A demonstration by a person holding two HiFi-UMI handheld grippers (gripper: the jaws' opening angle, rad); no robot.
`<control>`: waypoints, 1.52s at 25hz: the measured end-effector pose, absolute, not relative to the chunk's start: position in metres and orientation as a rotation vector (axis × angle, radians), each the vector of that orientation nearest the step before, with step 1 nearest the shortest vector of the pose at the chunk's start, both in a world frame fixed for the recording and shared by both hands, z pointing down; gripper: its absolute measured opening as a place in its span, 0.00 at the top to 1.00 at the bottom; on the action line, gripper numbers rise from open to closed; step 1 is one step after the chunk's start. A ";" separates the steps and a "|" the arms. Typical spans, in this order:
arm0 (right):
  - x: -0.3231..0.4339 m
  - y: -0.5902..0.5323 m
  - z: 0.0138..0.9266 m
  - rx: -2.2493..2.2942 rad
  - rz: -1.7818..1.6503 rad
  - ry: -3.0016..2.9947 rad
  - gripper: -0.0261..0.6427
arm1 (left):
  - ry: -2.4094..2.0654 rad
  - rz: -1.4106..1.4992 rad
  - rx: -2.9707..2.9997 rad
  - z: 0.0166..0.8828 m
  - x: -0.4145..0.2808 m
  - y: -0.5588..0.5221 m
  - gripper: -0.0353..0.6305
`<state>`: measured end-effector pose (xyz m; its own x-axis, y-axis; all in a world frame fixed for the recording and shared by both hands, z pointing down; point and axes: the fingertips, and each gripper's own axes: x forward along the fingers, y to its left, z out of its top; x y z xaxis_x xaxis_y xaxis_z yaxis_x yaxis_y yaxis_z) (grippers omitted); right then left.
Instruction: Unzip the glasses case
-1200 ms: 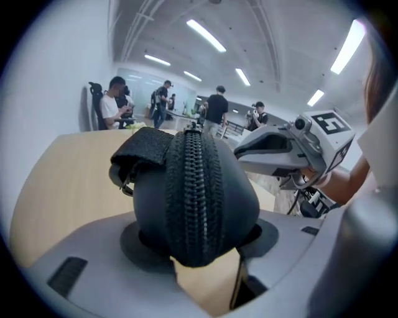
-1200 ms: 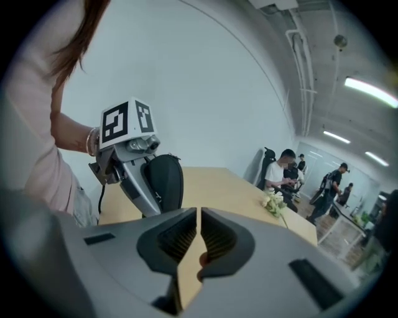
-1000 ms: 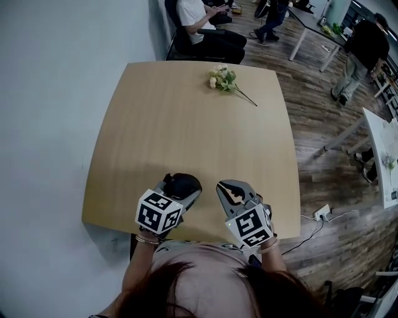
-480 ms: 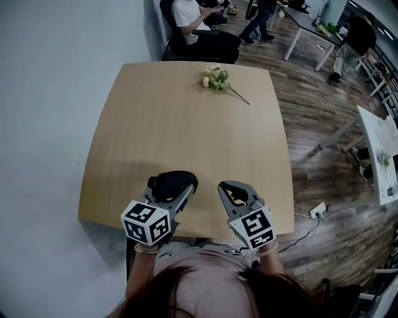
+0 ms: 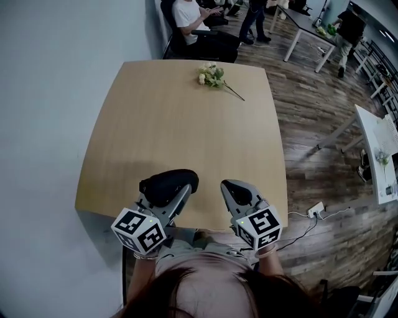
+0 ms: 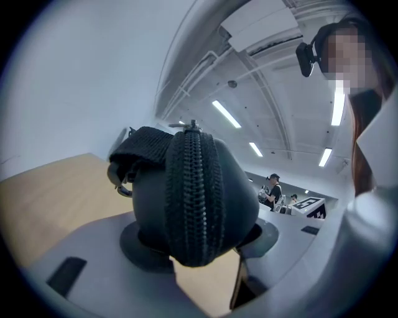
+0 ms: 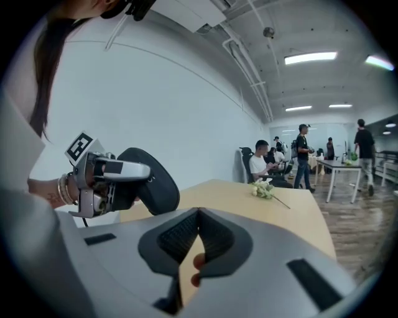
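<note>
1. A pale wooden surface (image 5: 180, 124) with rounded corners stands close to a plain light grey wall (image 5: 50, 93) on its left.
2. A bunch of pale flowers (image 5: 210, 75) lies near its far edge.
3. The floor (image 5: 317, 124) is dark wood planking; a white power strip (image 5: 317, 210) with a cable lies by the near right corner.
4. Beyond the far edge a seated person (image 5: 189, 15) occupies a dark chair; other people stand further back by a white table (image 5: 305, 22).
5. Long strip lights (image 7: 310, 58) and exposed pipes run along the white ceiling.
</note>
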<state>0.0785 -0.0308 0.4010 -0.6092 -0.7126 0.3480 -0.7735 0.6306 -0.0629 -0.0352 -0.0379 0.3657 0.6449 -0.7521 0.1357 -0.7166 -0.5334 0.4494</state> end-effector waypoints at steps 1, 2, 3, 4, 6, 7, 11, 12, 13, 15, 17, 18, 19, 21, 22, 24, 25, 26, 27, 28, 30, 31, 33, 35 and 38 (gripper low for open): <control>0.081 -0.028 0.399 1.211 0.309 -2.570 0.94 | -1.155 -0.119 2.399 0.361 -0.034 -0.034 0.59; 0.084 -0.026 0.397 1.223 0.323 -2.577 0.94 | -1.160 -0.132 2.404 0.356 -0.033 -0.031 0.59; 0.087 -0.023 0.394 1.236 0.339 -2.585 0.94 | -1.162 -0.143 2.408 0.352 -0.032 -0.027 0.59; 0.090 -0.021 0.392 1.250 0.355 -2.597 0.94 | -1.162 -0.153 2.411 0.348 -0.030 -0.024 0.59; 0.097 -0.013 0.385 1.273 0.386 -2.629 0.94 | -1.156 -0.171 2.419 0.340 -0.024 -0.014 0.59; 0.101 -0.007 0.381 1.281 0.399 -2.646 0.94 | -1.153 -0.176 2.423 0.338 -0.020 -0.008 0.59; 0.115 0.014 0.372 1.303 0.435 -2.686 0.94 | -1.151 -0.190 2.433 0.332 -0.006 0.016 0.59; 0.119 0.018 0.371 1.312 0.438 -2.688 0.94 | -1.150 -0.197 2.433 0.331 -0.003 0.020 0.59; 0.122 0.020 0.371 1.324 0.439 -2.689 0.94 | -1.149 -0.202 2.434 0.330 -0.002 0.023 0.59; 0.125 0.025 0.369 1.348 0.441 -2.688 0.94 | -1.149 -0.209 2.438 0.328 0.000 0.028 0.59; 0.128 0.028 0.369 1.367 0.440 -2.683 0.94 | -1.147 -0.209 2.444 0.326 0.001 0.033 0.59; 0.129 0.030 0.369 1.374 0.438 -2.677 0.94 | -1.145 -0.208 2.446 0.325 0.001 0.035 0.59; 0.130 0.033 0.370 1.378 0.435 -2.670 0.94 | -1.144 -0.205 2.449 0.325 0.002 0.038 0.59; 0.131 0.040 0.370 1.382 0.424 -2.663 0.94 | -1.143 -0.197 2.453 0.324 0.004 0.045 0.59; 0.132 0.043 0.369 1.384 0.417 -2.662 0.94 | -1.143 -0.194 2.456 0.323 0.004 0.048 0.59; 0.131 0.046 0.369 1.393 0.407 -2.662 0.94 | -1.141 -0.191 2.459 0.323 0.002 0.050 0.59; 0.130 0.047 0.368 1.402 0.404 -2.660 0.94 | -1.139 -0.190 2.461 0.323 0.000 0.050 0.59; 0.130 0.046 0.368 1.413 0.399 -2.656 0.94 | -1.136 -0.189 2.464 0.323 -0.001 0.049 0.59; 0.130 0.045 0.367 1.425 0.393 -2.651 0.94 | -1.131 -0.188 2.467 0.322 -0.002 0.047 0.59; 0.129 0.044 0.366 1.438 0.385 -2.645 0.94 | -1.126 -0.188 2.470 0.321 -0.003 0.046 0.59; 0.128 0.040 0.364 1.464 0.368 -2.635 0.94 | -1.118 -0.187 2.474 0.320 -0.005 0.042 0.59; 0.127 0.037 0.363 1.477 0.359 -2.628 0.94 | -1.114 -0.184 2.475 0.320 -0.007 0.038 0.59; 0.118 0.028 0.363 1.497 0.341 -2.610 0.94 | -1.101 -0.177 2.474 0.322 -0.015 0.029 0.59; 0.103 0.024 0.362 1.509 0.336 -2.600 0.94 | -1.087 -0.174 2.475 0.322 -0.030 0.023 0.59; 0.082 0.018 0.359 1.536 0.337 -2.594 0.94 | -1.074 -0.175 2.479 0.320 -0.052 0.016 0.59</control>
